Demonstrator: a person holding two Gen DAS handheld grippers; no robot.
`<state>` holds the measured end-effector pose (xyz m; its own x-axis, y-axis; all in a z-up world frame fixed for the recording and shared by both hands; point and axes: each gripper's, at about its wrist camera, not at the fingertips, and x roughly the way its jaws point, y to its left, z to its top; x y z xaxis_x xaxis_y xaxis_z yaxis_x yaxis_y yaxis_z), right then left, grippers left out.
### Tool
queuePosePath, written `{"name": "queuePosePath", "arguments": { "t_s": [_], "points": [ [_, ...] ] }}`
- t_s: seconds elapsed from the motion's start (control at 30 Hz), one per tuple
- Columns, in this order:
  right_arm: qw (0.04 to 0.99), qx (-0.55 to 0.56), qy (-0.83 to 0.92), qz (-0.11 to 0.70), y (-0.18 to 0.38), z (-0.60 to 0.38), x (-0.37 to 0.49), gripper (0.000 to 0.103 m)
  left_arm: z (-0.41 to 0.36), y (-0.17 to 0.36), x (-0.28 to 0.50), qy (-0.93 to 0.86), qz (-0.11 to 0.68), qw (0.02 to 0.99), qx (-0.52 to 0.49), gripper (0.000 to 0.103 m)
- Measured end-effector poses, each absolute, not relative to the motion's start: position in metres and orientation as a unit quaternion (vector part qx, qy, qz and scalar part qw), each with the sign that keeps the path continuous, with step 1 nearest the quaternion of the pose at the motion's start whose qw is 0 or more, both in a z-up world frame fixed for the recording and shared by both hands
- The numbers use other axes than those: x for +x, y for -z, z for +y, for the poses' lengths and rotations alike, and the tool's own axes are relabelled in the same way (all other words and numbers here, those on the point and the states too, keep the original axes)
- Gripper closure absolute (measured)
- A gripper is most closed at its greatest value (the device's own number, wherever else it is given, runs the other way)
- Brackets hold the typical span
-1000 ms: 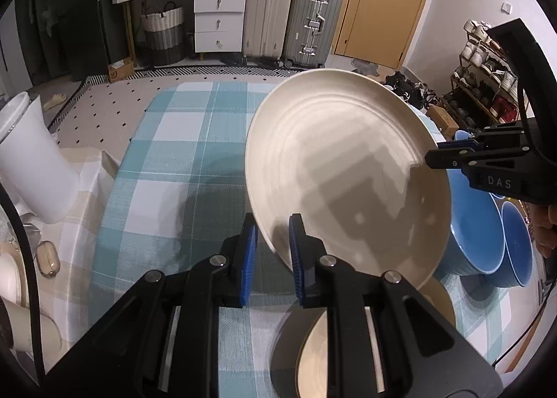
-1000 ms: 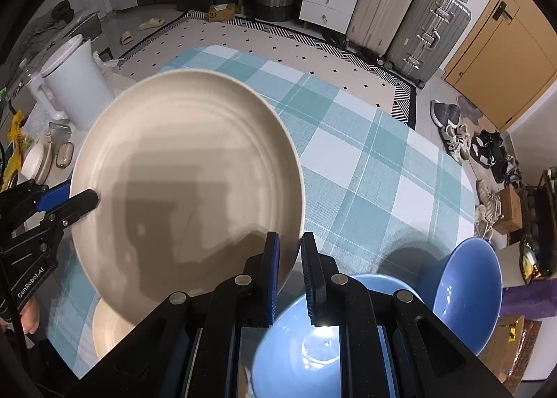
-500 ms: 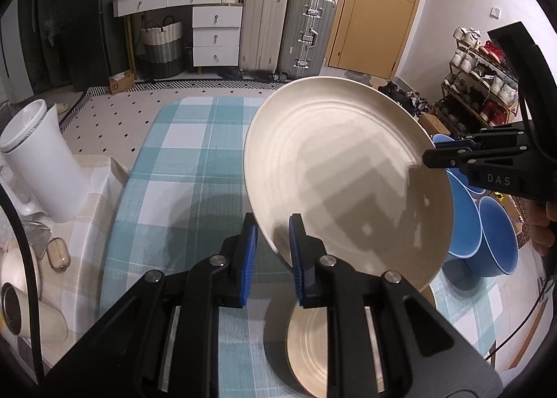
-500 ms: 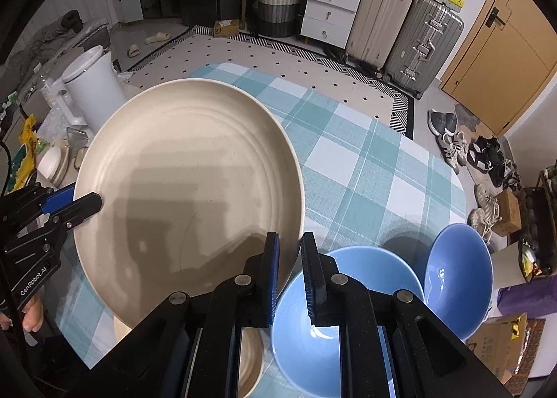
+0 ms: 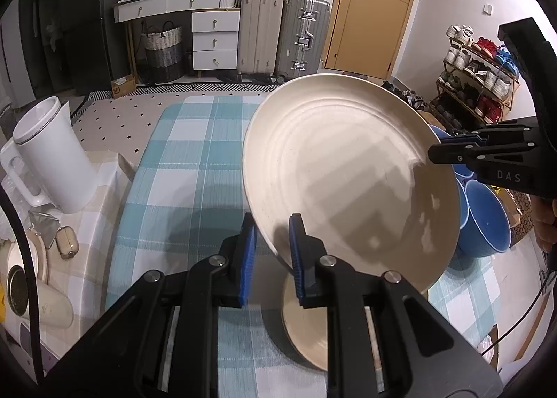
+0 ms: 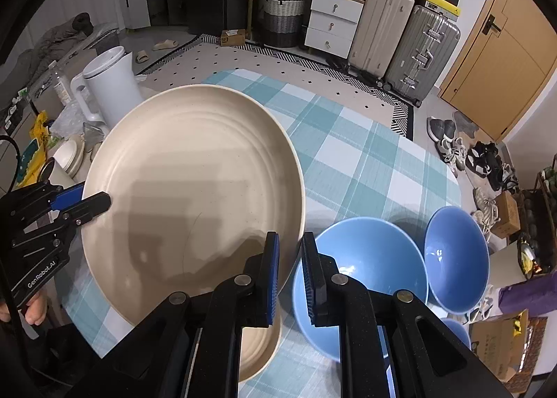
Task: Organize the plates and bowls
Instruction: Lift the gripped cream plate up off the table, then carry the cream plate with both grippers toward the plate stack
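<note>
- The big cream plate [image 5: 348, 168] is held tilted in the air above the checked tablecloth [image 5: 188, 168], over the table's near edge.
- The left gripper [image 5: 269, 251] is clamped on the plate's near rim, blue pads pressing both faces; the right gripper [image 6: 287, 272] is clamped on the opposite rim.
- In the left view the right gripper's tips reach the plate's far edge; in the right view the left gripper's tips do the same, with fingers [image 6: 34, 307] of the person's hand just showing below it.
- The plate is plain, speckled, with faint rings inside and the grippers' shadow across it.
- A smaller cream plate [image 5: 306, 325] lies on the cloth under it, mostly hidden by the plate and gripper bodies.
- Two blue bowls [image 6: 362, 279] stand tilted together near the table's right edge; a third blue rim [image 6: 456, 332] is cut off behind the gripper.
- A white jug [image 5: 55, 157] stands on a side surface left of the table, among clutter too small to make out.
- Beyond are suitcases [image 5: 282, 36], a white drawer unit [image 5: 216, 39], a basket [image 5: 163, 49], a wooden door [image 5: 376, 8] and a shoe rack [image 5: 477, 70].
</note>
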<state>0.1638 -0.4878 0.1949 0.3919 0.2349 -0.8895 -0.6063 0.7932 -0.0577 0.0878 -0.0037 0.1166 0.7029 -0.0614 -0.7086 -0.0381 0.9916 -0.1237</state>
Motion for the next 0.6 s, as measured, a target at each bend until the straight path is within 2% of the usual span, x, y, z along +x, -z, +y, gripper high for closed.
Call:
{"name": "queuePosePath", "arguments": {
  "t_s": [0.6],
  "points": [
    [0.815,-0.184,-0.255,0.486,-0.18,-0.502,0.118,0.09,-0.023,-0.106,0.042,0.02,0.389,0.919,-0.053,0.088]
  ]
}}
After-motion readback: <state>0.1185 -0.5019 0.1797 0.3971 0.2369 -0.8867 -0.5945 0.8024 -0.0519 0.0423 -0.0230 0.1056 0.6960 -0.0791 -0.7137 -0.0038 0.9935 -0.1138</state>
